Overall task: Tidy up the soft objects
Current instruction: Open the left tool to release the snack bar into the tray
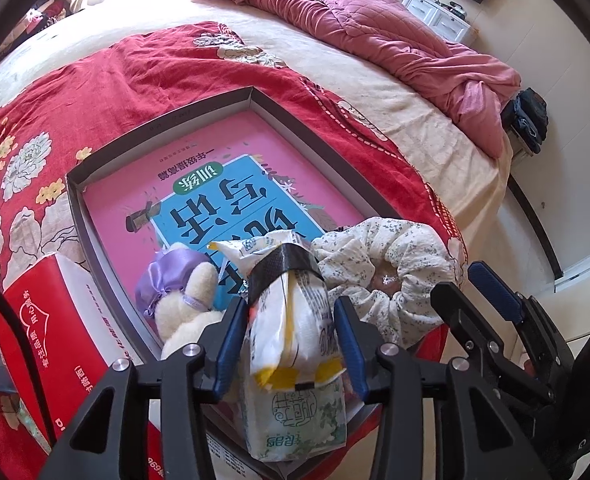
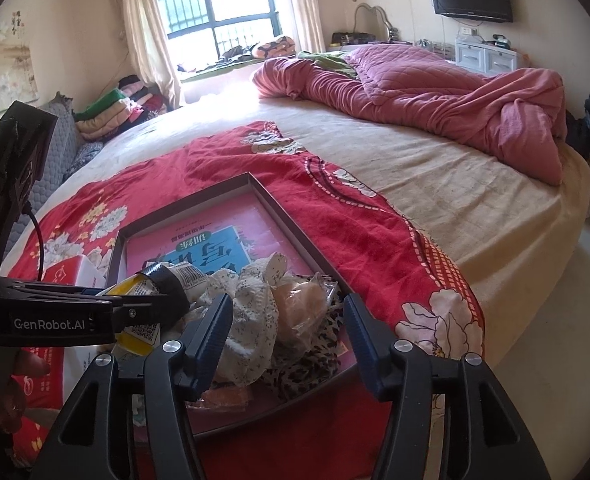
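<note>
My left gripper (image 1: pixel 291 344) is shut on a white tissue pack (image 1: pixel 291 320) bound with black tape, and holds it over the near end of a shallow grey tray (image 1: pixel 199 112). A pink and blue book (image 1: pixel 215 184) lies flat in the tray. Left of the pack sits a cream plush toy (image 1: pixel 187 296) with purple satin. To its right lies a white floral scrunchie (image 1: pixel 395 248). My right gripper (image 2: pixel 287 336) stands open around the scrunchie (image 2: pixel 251 312) and a plastic-wrapped peach item (image 2: pixel 307 304), with no pad pressing on either. Leopard-print cloth (image 2: pixel 303 368) lies beneath them.
The tray rests on a red floral blanket (image 1: pixel 95 80) spread on a wide bed. A red tissue box (image 1: pixel 55 312) stands just left of the tray. A crumpled pink quilt (image 2: pixel 435 92) lies at the far side. The bed's edge and the floor are to the right.
</note>
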`<state>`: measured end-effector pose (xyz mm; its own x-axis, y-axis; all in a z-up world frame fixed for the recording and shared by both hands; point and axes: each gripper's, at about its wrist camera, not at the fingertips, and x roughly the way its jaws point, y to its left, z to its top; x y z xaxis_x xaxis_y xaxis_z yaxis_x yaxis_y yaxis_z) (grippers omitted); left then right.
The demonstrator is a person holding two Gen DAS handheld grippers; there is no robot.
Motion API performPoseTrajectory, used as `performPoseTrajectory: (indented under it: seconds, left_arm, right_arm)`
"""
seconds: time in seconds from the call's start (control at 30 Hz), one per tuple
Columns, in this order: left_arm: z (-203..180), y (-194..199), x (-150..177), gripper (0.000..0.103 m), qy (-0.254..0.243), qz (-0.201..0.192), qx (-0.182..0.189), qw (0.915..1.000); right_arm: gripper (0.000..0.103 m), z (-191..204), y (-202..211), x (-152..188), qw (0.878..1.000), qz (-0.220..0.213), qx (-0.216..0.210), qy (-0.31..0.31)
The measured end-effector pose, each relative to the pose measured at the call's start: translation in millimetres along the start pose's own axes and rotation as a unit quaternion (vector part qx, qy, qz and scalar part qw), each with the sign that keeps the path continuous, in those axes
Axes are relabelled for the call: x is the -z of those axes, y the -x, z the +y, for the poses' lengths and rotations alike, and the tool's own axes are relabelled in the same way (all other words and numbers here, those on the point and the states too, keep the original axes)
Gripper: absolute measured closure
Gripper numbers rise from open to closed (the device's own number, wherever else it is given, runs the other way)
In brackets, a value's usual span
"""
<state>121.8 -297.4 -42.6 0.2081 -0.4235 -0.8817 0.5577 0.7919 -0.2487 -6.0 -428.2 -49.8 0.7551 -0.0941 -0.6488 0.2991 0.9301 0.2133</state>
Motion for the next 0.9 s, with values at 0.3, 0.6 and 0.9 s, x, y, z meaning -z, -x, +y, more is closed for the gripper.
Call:
performPoseTrajectory:
  seconds: [0.3, 0.6, 0.9]
  left_arm:
    - [-3, 12, 4, 0.050, -0.003, -0.007, -0.002, 1.0000]
    - [-4, 33, 9, 0.040, -0.004, -0.021, -0.005, 0.9998]
    - [0, 69, 19, 0.033, 0.001, -0.049, -0.008, 0.9988]
  right_arm:
    - [0.036, -1, 14, -4, 1.000, -0.012, 0.016, 0.001]
    - [0.032, 3, 28, -7, 0.999, -0.022, 0.024, 0.004]
    - [0.028, 17, 49, -13, 0.998, -0.043, 0.026, 0.024]
